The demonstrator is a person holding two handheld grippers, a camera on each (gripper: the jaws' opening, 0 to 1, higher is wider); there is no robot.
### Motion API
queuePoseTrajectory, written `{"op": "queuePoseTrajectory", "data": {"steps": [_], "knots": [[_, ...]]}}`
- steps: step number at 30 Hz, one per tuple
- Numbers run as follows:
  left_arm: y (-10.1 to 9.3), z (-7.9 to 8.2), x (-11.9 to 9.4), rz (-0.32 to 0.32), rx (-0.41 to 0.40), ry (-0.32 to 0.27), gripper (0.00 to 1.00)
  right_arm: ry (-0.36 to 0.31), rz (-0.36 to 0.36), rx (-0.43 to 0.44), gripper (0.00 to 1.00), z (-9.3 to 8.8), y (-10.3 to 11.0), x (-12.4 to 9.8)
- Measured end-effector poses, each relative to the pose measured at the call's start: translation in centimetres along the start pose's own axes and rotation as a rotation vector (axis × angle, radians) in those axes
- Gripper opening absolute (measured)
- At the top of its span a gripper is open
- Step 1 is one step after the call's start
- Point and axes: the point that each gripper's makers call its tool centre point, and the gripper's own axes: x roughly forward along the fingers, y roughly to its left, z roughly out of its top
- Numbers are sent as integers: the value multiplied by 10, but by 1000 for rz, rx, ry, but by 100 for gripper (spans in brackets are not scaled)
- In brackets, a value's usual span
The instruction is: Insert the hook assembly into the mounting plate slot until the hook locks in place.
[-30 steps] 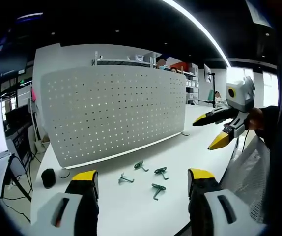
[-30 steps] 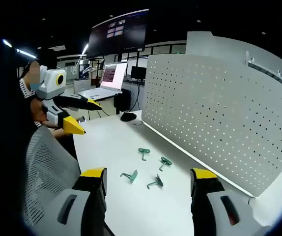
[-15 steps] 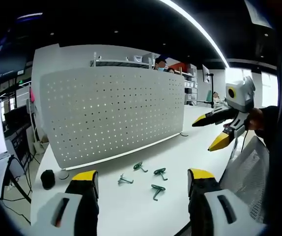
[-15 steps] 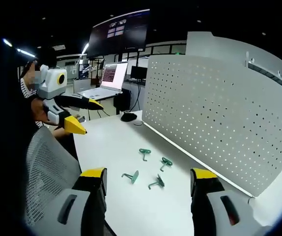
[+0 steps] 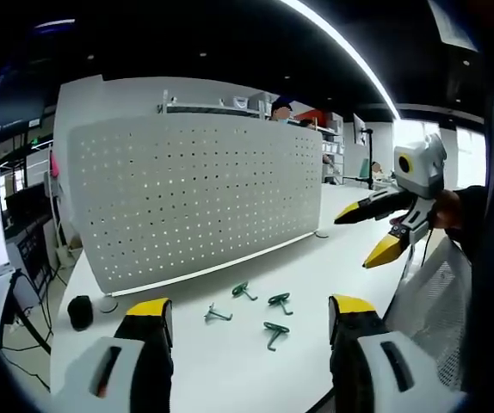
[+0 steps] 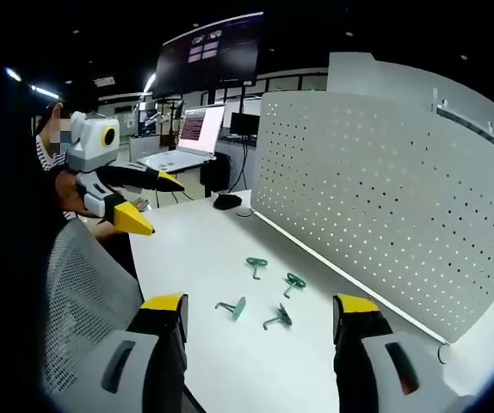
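1. White surface [image 5: 333, 258] stretches across an office with a long ceiling light; a white perforated mounting plate [image 5: 195, 198] stands upright on it.
2. Four small green hooks [image 5: 243, 291] lie loose on the surface in front of the plate, none in a slot; in my right gripper view they sit at about 12 o'clock from my claw, between its jaws.
3. My left claw [image 5: 251, 314] is spread wide and holds nothing; the hooks lie just beyond its yellow tips.
4. My right claw [image 6: 260, 310] is likewise wide apart and empty, hovering short of the hooks [image 6: 256, 265].
5. In the left gripper view my right claw [image 5: 376, 231] comes in at 3 o'clock, jaws parted, well apart from the plate.
6. In the right gripper view my left claw [image 6: 148, 206] shows at 9 o'clock above a mesh chair back [image 6: 83, 292].
7. A black mouse [image 6: 226, 202] rests near the plate's far end, with a laptop [image 6: 187, 146] beyond it.
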Motion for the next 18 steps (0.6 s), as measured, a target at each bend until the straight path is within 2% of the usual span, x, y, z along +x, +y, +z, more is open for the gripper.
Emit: {"op": "queuePoseTrajectory", "data": {"steps": [18], "knots": [[4, -8, 2, 4, -15, 11, 76, 30, 52, -3, 64, -8, 7, 23]]}}
